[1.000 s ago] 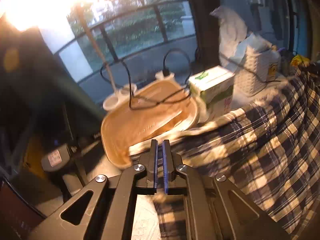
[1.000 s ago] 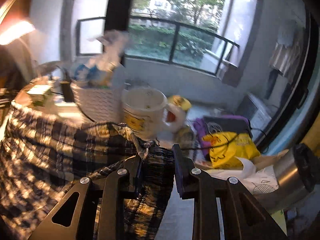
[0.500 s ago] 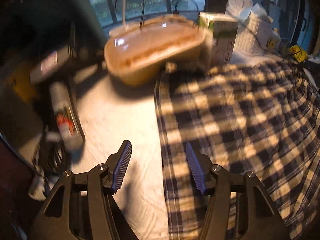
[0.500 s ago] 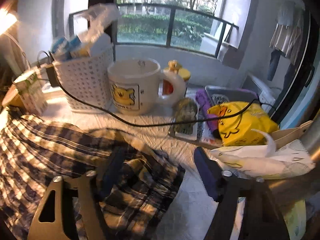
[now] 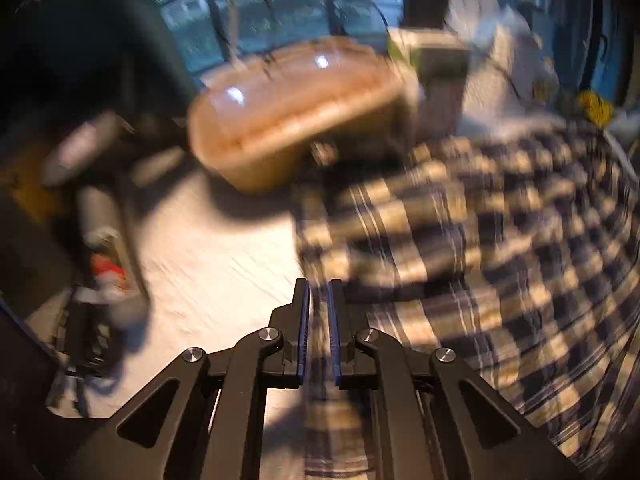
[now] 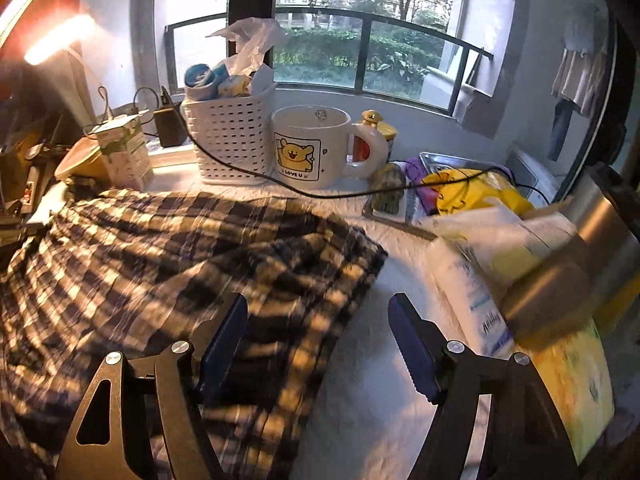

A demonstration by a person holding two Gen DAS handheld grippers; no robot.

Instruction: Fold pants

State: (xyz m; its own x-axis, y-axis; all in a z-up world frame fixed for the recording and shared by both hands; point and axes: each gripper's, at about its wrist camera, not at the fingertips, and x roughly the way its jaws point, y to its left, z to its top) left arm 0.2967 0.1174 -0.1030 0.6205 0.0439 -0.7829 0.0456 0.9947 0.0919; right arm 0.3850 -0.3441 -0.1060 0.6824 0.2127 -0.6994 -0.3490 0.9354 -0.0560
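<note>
Left wrist view is badly blurred: left gripper [image 5: 318, 300] has its jaws nearly together with a narrow gap, at the near left edge of the plaid pants [image 5: 500, 248] — cloth seems to sit between them, but I cannot tell if it is pinched. Right gripper [image 6: 318, 320] stands wide, holding nothing, over the pants' right edge. Pants lie spread on the white table [image 6: 360, 412], just in front of the mug [image 6: 310, 146].

Risks: a lift could snag the black cable [image 6: 320, 192] behind the pants, dragging mug or basket [image 6: 230, 140]; a one-layer pinch gives a crooked fold.

Only the left view shows the tan tub [image 5: 296, 108] beside the pants' far corner; only the right shows mug, cable, basket.
</note>
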